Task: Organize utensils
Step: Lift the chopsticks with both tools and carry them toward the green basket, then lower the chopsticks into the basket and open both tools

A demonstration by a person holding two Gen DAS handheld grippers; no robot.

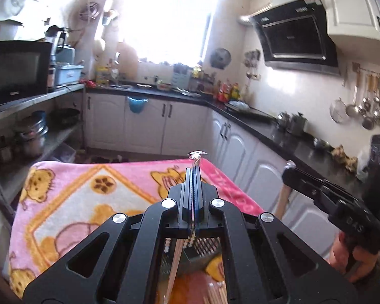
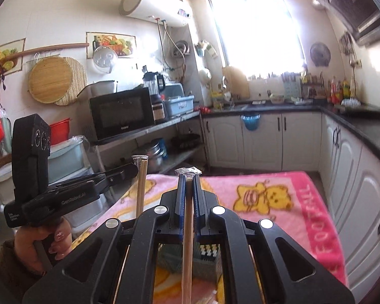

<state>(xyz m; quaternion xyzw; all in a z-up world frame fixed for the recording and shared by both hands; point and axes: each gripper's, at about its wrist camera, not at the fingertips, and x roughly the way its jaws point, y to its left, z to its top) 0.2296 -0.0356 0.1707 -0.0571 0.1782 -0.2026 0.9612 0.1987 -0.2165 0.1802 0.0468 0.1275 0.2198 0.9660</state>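
Your left gripper is clamped on a plastic-wrapped chopstick whose wrapper tip pokes out past the fingers. Your right gripper is closed on another wrapped chopstick, which runs back between the pads. Both are held up above the desk's pink blanket. A mesh basket sits on the blanket beneath the grippers.

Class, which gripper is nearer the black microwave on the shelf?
Left. The left gripper is on the side of the microwave; the right gripper is beyond it, farther away, toward the white cabinets.
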